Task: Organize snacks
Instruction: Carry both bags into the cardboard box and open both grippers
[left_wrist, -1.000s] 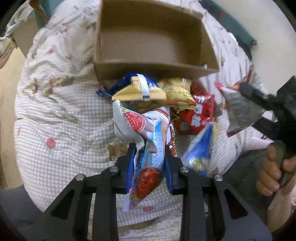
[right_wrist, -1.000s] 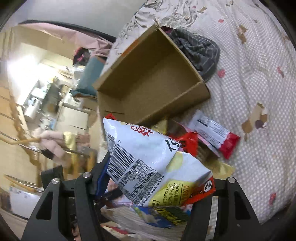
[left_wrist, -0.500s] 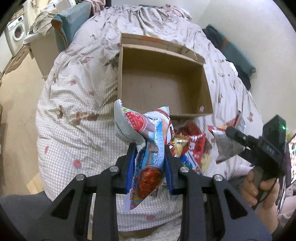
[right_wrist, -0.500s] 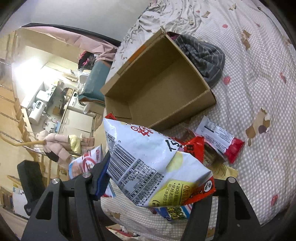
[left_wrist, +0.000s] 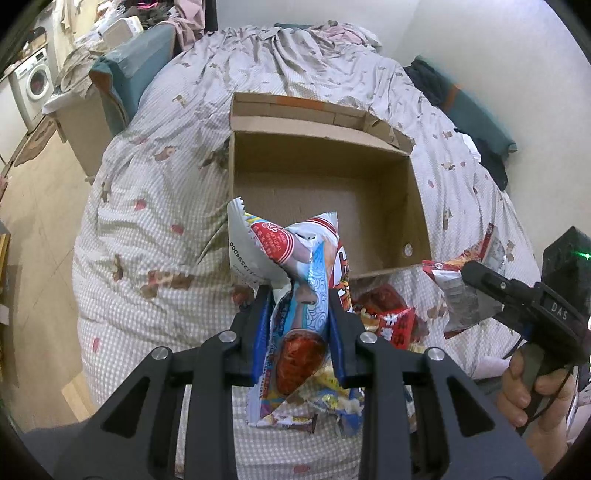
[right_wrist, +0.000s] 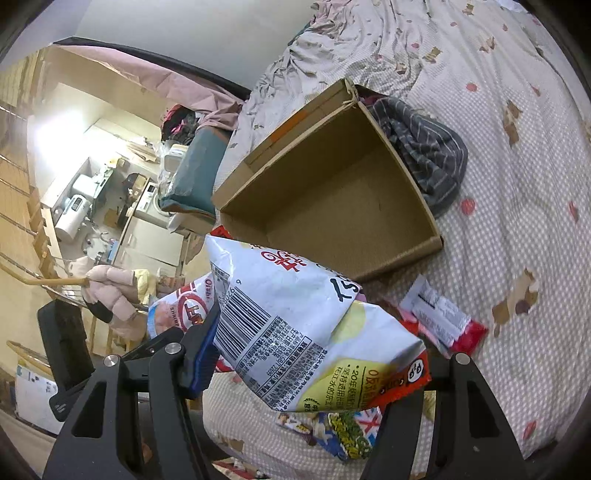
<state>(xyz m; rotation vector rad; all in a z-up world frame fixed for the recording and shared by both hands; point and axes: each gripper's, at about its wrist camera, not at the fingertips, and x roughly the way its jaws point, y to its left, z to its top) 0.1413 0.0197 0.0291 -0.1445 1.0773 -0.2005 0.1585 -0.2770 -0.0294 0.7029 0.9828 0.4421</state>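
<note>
My left gripper (left_wrist: 299, 325) is shut on a blue and white snack bag (left_wrist: 295, 295) and holds it in the air, just before the near wall of an open cardboard box (left_wrist: 417, 206) on the bed. My right gripper (right_wrist: 306, 350) is shut on a large white chip bag (right_wrist: 303, 325) with a barcode, held above the bed in front of the same box (right_wrist: 402, 170). The box looks empty. Other snack packets (left_wrist: 391, 321) lie in a heap on the bedspread below the box. The right gripper also shows in the left wrist view (left_wrist: 469, 269), with its bag.
A checked bedspread (left_wrist: 147, 236) covers the bed. A striped grey garment (right_wrist: 428, 147) lies behind the box. A red and white packet (right_wrist: 443, 321) lies on the bed right of my right gripper. A teal cushion (left_wrist: 140, 74) and floor are to the left.
Both grippers have risen and pulled back from the pile with their bags. The box now appears farther away and lower in both views.
</note>
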